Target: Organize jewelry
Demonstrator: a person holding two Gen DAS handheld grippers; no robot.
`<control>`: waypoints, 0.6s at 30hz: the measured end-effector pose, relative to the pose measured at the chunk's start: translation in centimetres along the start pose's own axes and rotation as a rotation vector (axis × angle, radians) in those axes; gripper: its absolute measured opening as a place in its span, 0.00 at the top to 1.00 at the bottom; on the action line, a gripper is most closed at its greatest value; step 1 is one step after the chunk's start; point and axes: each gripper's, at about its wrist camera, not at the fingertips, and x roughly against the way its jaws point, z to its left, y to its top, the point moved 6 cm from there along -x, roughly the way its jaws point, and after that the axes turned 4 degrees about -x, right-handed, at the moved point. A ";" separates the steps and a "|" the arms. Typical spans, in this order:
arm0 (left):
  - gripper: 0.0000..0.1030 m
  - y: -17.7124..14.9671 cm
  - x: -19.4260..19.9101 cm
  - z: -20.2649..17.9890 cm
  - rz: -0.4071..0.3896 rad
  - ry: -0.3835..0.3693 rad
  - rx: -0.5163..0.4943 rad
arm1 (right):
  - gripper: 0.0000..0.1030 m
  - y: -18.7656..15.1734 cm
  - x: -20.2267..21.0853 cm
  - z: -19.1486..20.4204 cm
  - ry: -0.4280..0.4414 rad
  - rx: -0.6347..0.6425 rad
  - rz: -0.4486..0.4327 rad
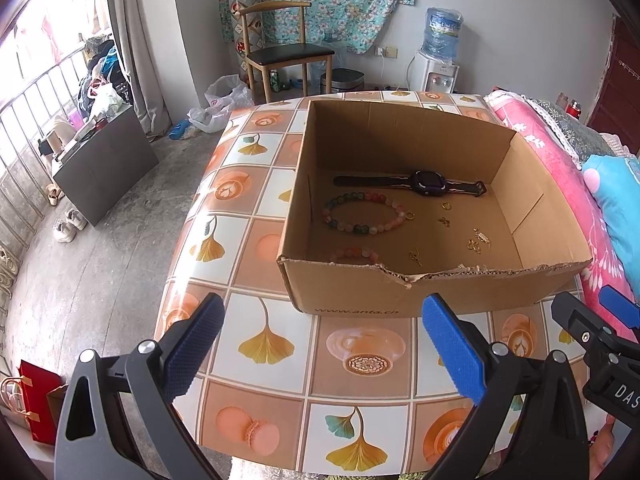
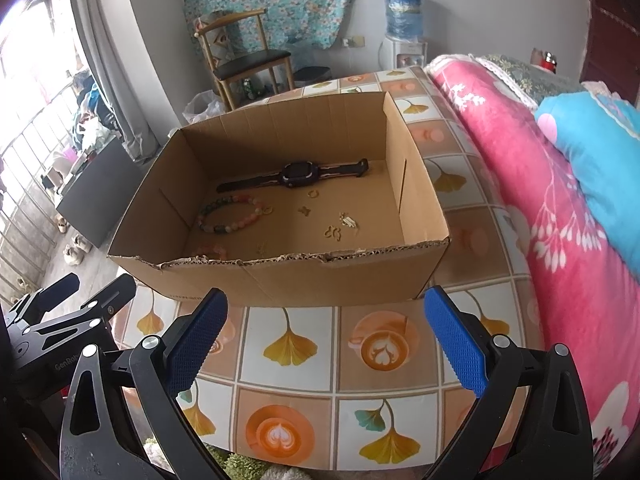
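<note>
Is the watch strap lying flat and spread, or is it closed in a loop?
Spread flat: the watch lies on the box floor, both strap ends stretched apart.

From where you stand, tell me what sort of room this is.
Most likely a lived-in bedroom at home: a pink floral blanket on what looks like a bed beside the table, a wooden chair and a water dispenser against the wall.

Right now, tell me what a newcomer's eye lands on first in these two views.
The open cardboard box in the middle of the patterned table, with a black watch near its far wall and a multicoloured bead bracelet just in front. Small gold pieces lie scattered to the right, and the left gripper and right gripper both hang open before it.
</note>
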 end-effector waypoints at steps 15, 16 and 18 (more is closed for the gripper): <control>0.05 0.2 -0.2 0.1 0.003 0.001 0.003 | 0.08 -0.1 -0.1 0.2 0.003 -0.005 0.004; 0.05 0.2 -0.2 0.1 0.002 0.003 0.004 | 0.08 -0.1 -0.1 0.2 0.004 -0.007 0.004; 0.05 0.2 -0.2 0.1 0.002 0.002 0.003 | 0.08 -0.2 -0.1 0.1 0.007 -0.008 0.003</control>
